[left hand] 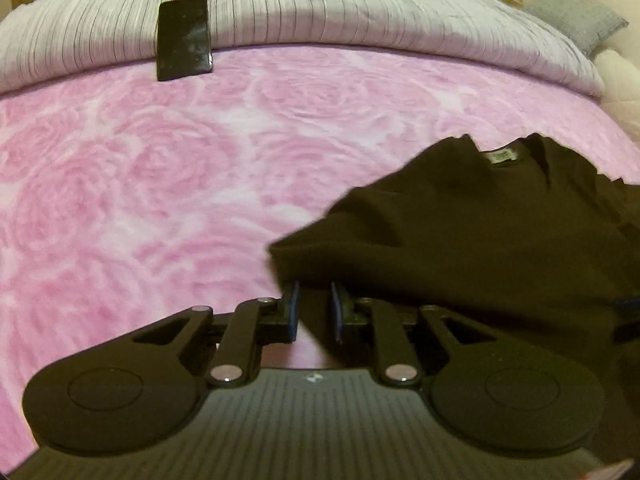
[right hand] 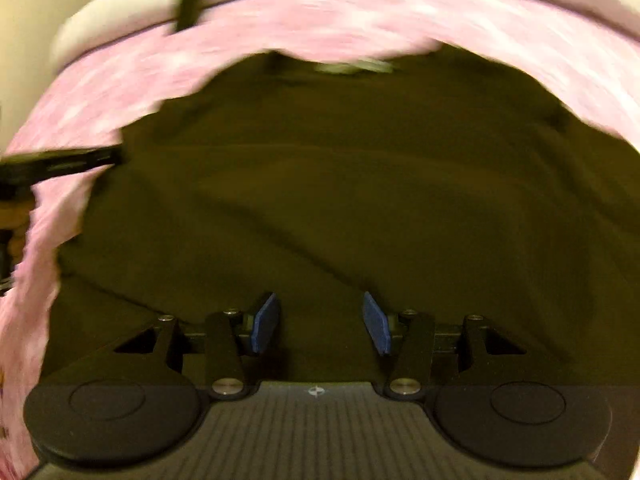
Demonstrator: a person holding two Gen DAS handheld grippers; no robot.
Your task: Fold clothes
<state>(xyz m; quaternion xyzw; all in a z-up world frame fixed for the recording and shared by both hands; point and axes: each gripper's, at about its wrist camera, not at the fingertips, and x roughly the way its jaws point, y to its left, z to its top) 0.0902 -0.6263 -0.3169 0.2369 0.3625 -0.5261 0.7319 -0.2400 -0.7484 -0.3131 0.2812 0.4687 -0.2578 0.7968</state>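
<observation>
Dark shirt [left hand: 480, 240] spread on pink blanket [left hand: 140, 200], collar tag [left hand: 500, 156] at far end, long axis running away from both tools. Left gripper [left hand: 314, 308] at shirt's near-left edge, pads slightly apart, fabric just beyond tips, not clamped. Right gripper [right hand: 320, 324] wide apart, over shirt's middle. Left nearer an edge, prob. first to grab. Phone [left hand: 184, 38] well apart, by grey duvet [left hand: 320, 4].

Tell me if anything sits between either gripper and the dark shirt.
Nothing visible does. The left gripper is open right at the dark shirt's left edge; the right gripper is open directly over the cloth. The black phone lies far off by the striped duvet.
</observation>
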